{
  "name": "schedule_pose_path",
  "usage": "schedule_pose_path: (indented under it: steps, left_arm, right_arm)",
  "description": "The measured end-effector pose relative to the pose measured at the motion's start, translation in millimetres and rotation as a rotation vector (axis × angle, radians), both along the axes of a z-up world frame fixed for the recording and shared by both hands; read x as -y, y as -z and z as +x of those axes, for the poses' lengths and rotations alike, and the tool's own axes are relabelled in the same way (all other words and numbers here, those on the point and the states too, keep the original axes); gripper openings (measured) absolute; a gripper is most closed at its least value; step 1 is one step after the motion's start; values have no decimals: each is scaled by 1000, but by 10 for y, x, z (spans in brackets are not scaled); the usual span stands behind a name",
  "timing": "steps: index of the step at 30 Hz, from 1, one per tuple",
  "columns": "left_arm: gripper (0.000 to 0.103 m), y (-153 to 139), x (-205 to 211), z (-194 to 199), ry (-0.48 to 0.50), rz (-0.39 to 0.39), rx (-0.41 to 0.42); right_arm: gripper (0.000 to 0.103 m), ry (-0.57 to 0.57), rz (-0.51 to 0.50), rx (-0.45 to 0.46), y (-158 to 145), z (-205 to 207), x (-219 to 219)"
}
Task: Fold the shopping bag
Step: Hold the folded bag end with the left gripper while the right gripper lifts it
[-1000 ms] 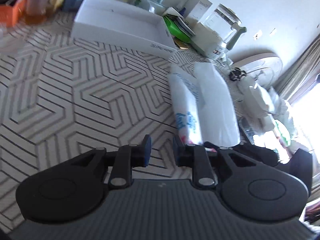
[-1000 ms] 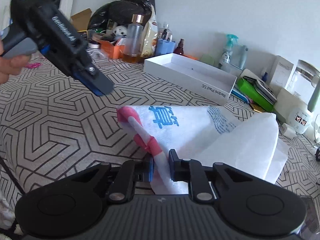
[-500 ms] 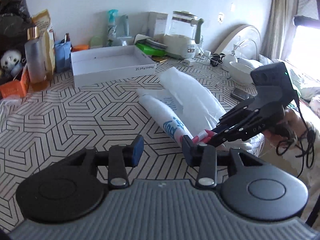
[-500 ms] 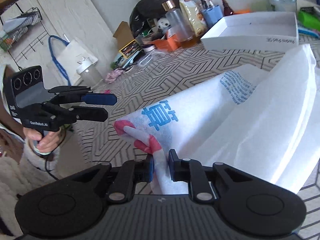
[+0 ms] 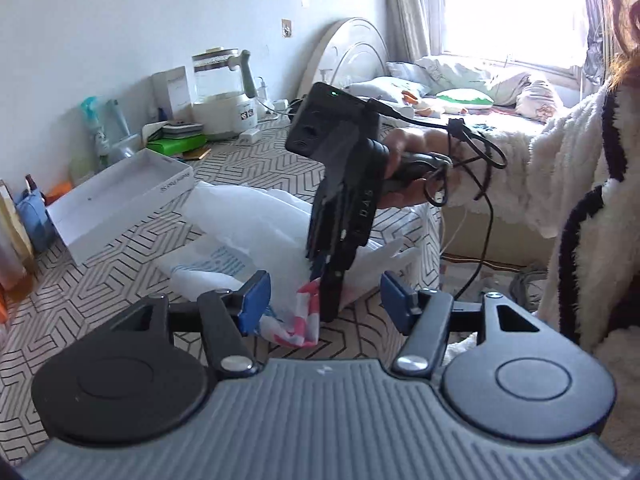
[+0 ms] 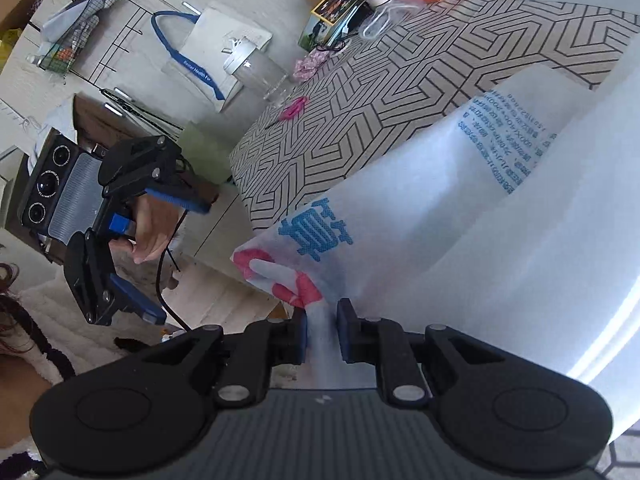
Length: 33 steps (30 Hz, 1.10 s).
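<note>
- Our right gripper is clamped on the shopping bag, which lies ahead on the patterned table.
- Our left gripper stands wide apart, the bag's red corner between its fingers.
- Beyond-left, the white box shows nothing inside.

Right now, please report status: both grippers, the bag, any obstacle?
Right gripper shut on shopping bag near its red-printed corner. Left gripper open, facing that corner, not gripping. Bag partly lifted off table. White box behind, apart from bag.
</note>
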State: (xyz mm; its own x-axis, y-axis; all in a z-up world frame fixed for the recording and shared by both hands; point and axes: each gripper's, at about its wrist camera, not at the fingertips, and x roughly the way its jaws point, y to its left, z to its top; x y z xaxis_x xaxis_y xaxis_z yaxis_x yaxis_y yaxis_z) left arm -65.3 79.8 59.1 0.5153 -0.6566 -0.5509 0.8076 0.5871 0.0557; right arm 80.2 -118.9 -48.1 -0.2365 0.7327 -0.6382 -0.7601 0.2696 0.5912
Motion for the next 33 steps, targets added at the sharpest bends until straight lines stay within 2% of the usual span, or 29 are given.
schedule_pose_path:
  steps: [3, 6, 8, 10, 15, 18, 21, 23, 24, 25, 27, 30, 33]
  left_arm:
    - [60, 67, 43, 121, 23, 33, -7]
    - [60, 133, 19, 245, 114, -14, -53]
    - [60, 168, 48, 313, 152, -10, -69]
    - [60, 185, 99, 392, 145, 2, -71]
    - [60, 255, 156, 580, 166, -9, -155]
    - [60, 294, 191, 574, 176, 21, -140]
    - [60, 339, 232, 617, 135, 47, -153]
    - [52, 416, 291, 689, 68, 92, -205]
    - [30, 457, 322, 727, 32, 115, -234]
    - [23, 507, 336, 800, -10, 124, -299]
    - [21, 580, 262, 951, -82, 57, -445]
    - [19, 684, 83, 1065, -147, -72, -587]
    - [19, 784, -117, 1153, -198, -199, -710]
  right_arm:
    - [16, -52, -8, -52, 1, 68, -65]
    - [16, -58, 3, -87, 21, 115, 4]
    - [16, -61, 11, -111, 35, 146, 49]
    - [16, -65, 19, -134, 48, 177, 95]
    - [16, -73, 38, -193, 81, 255, 209]
    - [16, -52, 45, -228, 116, 312, 271]
    - [16, -26, 50, -263, 153, 370, 331]
    - [16, -9, 54, -286, 178, 409, 371]
    - [16, 0, 56, -297, 191, 429, 391]
    - [16, 8, 57, -309, 203, 448, 411]
    - [16, 26, 66, -306, 210, 448, 462]
    - [16, 56, 100, -202, 156, 303, 575]
    - [26, 85, 132, -99, 102, 158, 689]
